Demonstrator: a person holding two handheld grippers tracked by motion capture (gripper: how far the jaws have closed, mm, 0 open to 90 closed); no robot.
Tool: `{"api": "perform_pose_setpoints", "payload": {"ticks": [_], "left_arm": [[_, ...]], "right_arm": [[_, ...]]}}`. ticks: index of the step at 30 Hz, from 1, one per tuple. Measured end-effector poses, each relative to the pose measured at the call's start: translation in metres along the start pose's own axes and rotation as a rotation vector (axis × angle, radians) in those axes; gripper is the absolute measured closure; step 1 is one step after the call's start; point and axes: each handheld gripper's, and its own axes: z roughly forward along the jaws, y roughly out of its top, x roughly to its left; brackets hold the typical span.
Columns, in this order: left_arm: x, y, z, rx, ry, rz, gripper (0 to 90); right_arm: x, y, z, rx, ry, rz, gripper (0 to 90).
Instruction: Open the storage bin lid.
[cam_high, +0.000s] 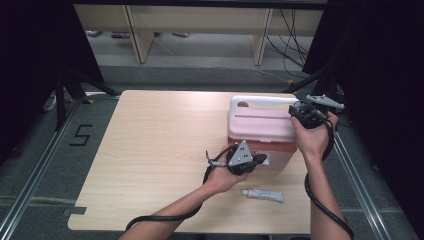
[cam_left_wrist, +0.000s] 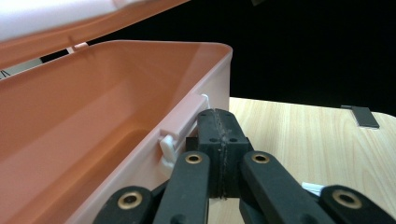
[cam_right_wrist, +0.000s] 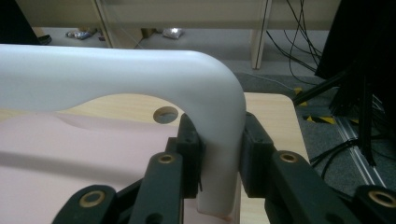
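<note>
1. Two tongs work on one pink box (cam_high: 260, 135), which sits right of centre in the high view, on the far right part of the table (cam_high: 150, 150).
2. In the right gripper view, the right tongs (cam_right_wrist: 219, 161) are clamped on the white handle (cam_right_wrist: 140, 79) of the lid (cam_right_wrist: 70, 154), one jaw on each side of the handle's downturned end.
3. In the left gripper view, the left tongs (cam_left_wrist: 219, 154) have their jaws pressed together with nothing visible between them, sitting just beside the white latch (cam_left_wrist: 170, 147) on the box's front wall.
4. That same view shows the lid (cam_left_wrist: 70, 23) already raised off the rim, across the upper left of the frame, with the box's inside seemingly bare.
5. Judging from this, the step in hand is swinging the lid open while the body is steadied.
6. To do it well, lift the handle along the hinge's arc rather than straight up, so the box does not tip or slide toward the far edge.
7. Keep the left tongs bearing on the front wall near the latch as a brace, low enough that the lid's edge clears them.
8. A small white tube (cam_high: 263, 194) lies on the table near the lower edge of the high view, just in front of the box and apart from it; leave it room.
</note>
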Motion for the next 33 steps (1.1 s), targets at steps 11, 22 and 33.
{"api": "perform_pose_setpoints", "payload": {"ticks": [11, 22, 33], "left_arm": [[0.0, 0.001, 0.0, 0.003, -0.005, -0.003, 89.7], [0.0, 0.001, 0.001, 0.009, -0.003, -0.009, 89.8], [0.0, 0.002, 0.001, 0.014, -0.003, -0.011, 89.7]], "right_arm": [[0.001, 0.01, 0.002, 0.041, -0.002, 0.001, 74.2], [-0.001, 0.025, 0.005, 0.107, 0.012, -0.007, 74.2], [-0.001, 0.036, 0.009, 0.165, 0.007, 0.018, 74.1]]}}
